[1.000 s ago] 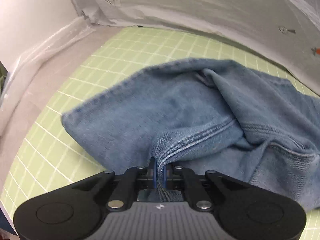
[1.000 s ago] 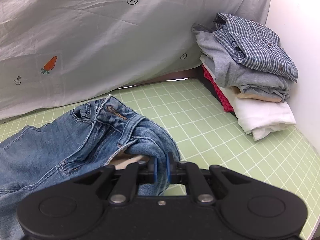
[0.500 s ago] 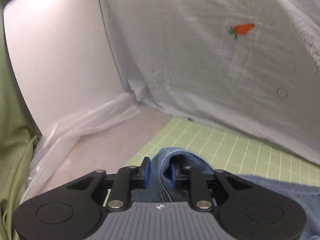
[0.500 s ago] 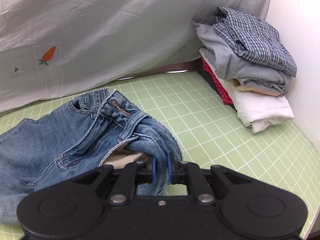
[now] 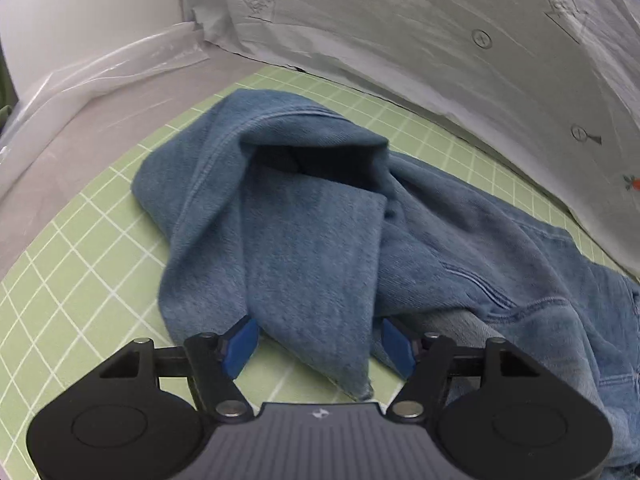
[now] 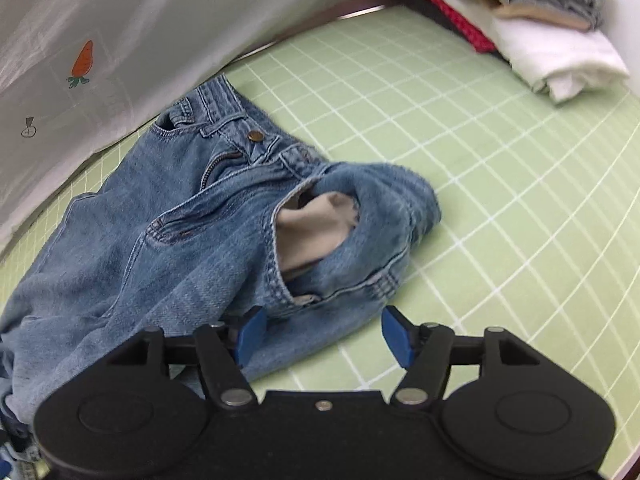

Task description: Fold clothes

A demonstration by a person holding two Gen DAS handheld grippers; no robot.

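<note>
A pair of blue jeans (image 5: pixel 304 240) lies crumpled on the green grid mat (image 5: pixel 80 280). In the left wrist view the leg end is folded over itself, its corner lying between the blue fingertips (image 5: pixel 240 346). My left gripper (image 5: pixel 320 346) is open around that corner, not clamping it. In the right wrist view the jeans' waist (image 6: pixel 240 208) shows, with button, zipper and a beige pocket lining (image 6: pixel 316 224). My right gripper (image 6: pixel 326 338) is open, its jaws either side of the waist's near edge.
A grey sheet with carrot prints (image 6: pixel 120 32) hangs behind the mat. A stack of folded clothes (image 6: pixel 552 20) sits at the back right. Clear plastic (image 5: pixel 100 64) and bare tabletop lie left of the mat.
Both grippers were shut on the jeans and have opened, letting go of them. The left one lifted the leg end, then laid it down folded over. The right one lowered the waist.
</note>
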